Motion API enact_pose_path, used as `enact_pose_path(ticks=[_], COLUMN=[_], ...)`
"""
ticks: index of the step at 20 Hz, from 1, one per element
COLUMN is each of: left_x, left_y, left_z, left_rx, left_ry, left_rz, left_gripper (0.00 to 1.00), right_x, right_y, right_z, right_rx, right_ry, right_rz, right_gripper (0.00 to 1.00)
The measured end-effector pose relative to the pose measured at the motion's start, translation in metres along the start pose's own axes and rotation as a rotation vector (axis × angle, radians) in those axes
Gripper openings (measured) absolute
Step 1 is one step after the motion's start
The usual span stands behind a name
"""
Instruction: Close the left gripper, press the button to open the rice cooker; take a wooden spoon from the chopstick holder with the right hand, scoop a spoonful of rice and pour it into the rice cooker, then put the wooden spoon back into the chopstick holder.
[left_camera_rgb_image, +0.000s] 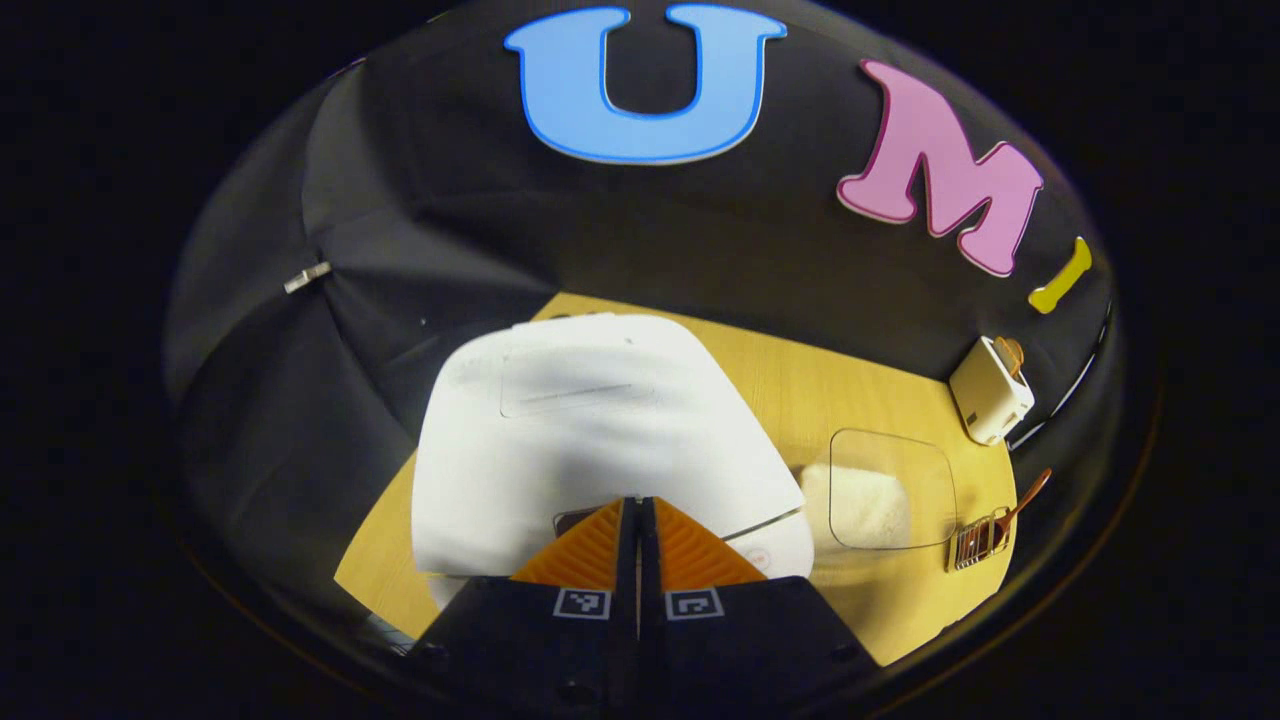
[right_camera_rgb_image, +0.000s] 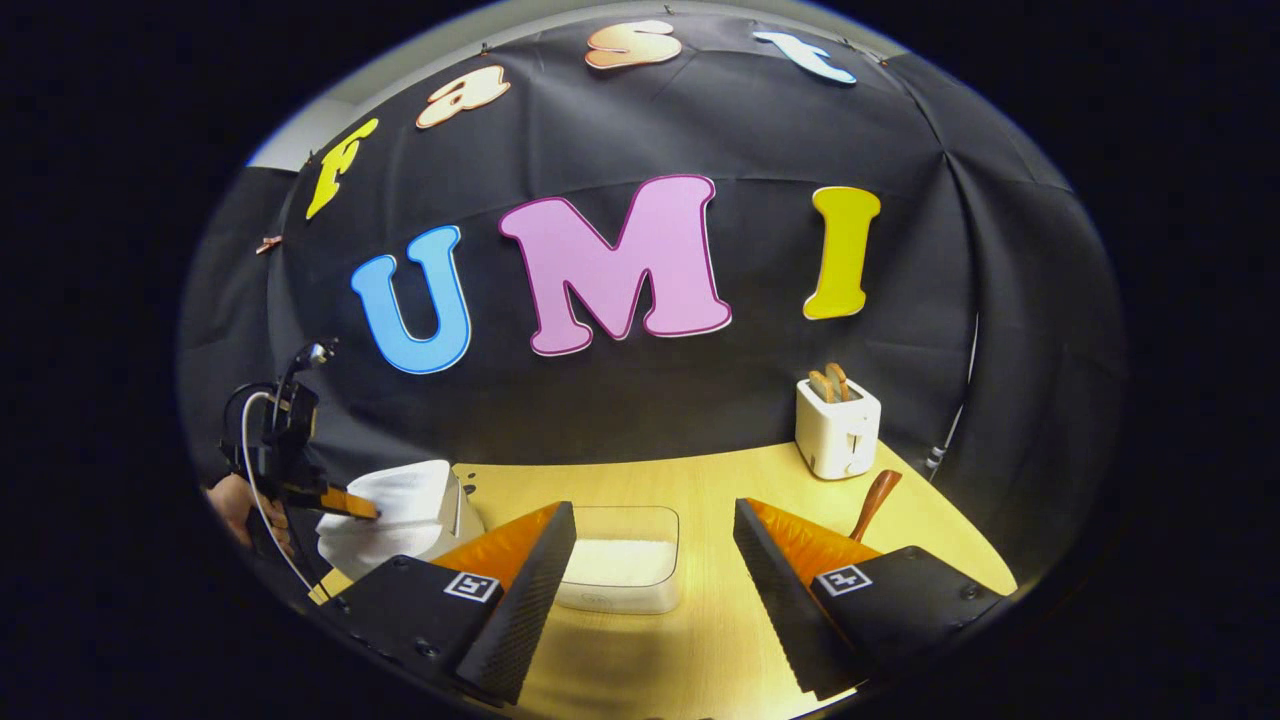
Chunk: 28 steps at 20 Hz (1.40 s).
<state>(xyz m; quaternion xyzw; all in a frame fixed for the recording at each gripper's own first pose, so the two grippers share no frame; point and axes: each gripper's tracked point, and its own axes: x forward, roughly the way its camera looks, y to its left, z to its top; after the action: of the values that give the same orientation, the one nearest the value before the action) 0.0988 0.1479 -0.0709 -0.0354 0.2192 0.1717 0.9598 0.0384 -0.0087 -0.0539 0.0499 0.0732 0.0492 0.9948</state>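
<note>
Rice cooker lid still down, my pressed-together left tips right at its front edge.

The rice cooker (left_camera_rgb_image: 590, 440) sits dead ahead of my left gripper (left_camera_rgb_image: 638, 520), whose fingers are pressed together and empty, tips over the front lip where I judge the button to be, though the fingers hide it. The press should go straight forward and down. My right gripper (right_camera_rgb_image: 655, 560) hangs spread wide and empty over the rice container (right_camera_rgb_image: 620, 570); the wooden spoon (right_camera_rgb_image: 874, 505) stands tilted in its holder just beyond my right finger, so that hand is nearer it.
</note>
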Motion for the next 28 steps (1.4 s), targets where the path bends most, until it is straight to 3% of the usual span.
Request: enact_pose_path(ticks=[3,8,11,14,15,19,22,25,28], left_x=[-0.031,-0.070,-0.091,-0.106,-0.110,-0.123,-0.127,-0.130,-0.137], left_y=[-0.002,-0.043,-0.072,-0.087,-0.094,-0.119,-0.137,-0.141,-0.147], left_z=[0.048,0.066,0.063,0.045,0.035,0.000,-0.027,-0.037,-0.043], left_rx=[0.071,0.011,0.002,0.011,0.000,-0.013,0.016,0.029,0.039], left_ry=[-0.189,-0.295,-0.368,-0.406,-0.402,-0.393,-0.355,-0.337,-0.333], left_rz=[0.037,-0.065,-0.149,-0.158,-0.158,-0.200,-0.231,-0.204,-0.199], left_gripper=[0.06,0.05,0.05,0.02,0.08,0.14,0.56,0.99,0.98], right_x=[-0.002,-0.004,-0.002,0.000,0.001,0.010,0.024,0.039,0.059], right_y=[-0.015,-0.054,-0.080,-0.107,-0.114,-0.133,-0.149,-0.169,-0.192], right_z=[-0.003,0.006,0.010,0.015,0.016,0.014,0.003,-0.001,-0.017], right_rx=[0.005,0.024,0.024,0.039,0.042,0.000,-0.025,-0.012,0.008], right_ry=[0.017,-0.007,-0.018,-0.026,-0.026,-0.054,-0.023,-0.003,0.058], right_rz=[-0.030,-0.109,-0.153,-0.188,-0.190,-0.176,-0.189,-0.213,-0.226], right_gripper=[0.98,0.98,0.98,0.98,0.98,0.98,0.99,0.98,0.98])
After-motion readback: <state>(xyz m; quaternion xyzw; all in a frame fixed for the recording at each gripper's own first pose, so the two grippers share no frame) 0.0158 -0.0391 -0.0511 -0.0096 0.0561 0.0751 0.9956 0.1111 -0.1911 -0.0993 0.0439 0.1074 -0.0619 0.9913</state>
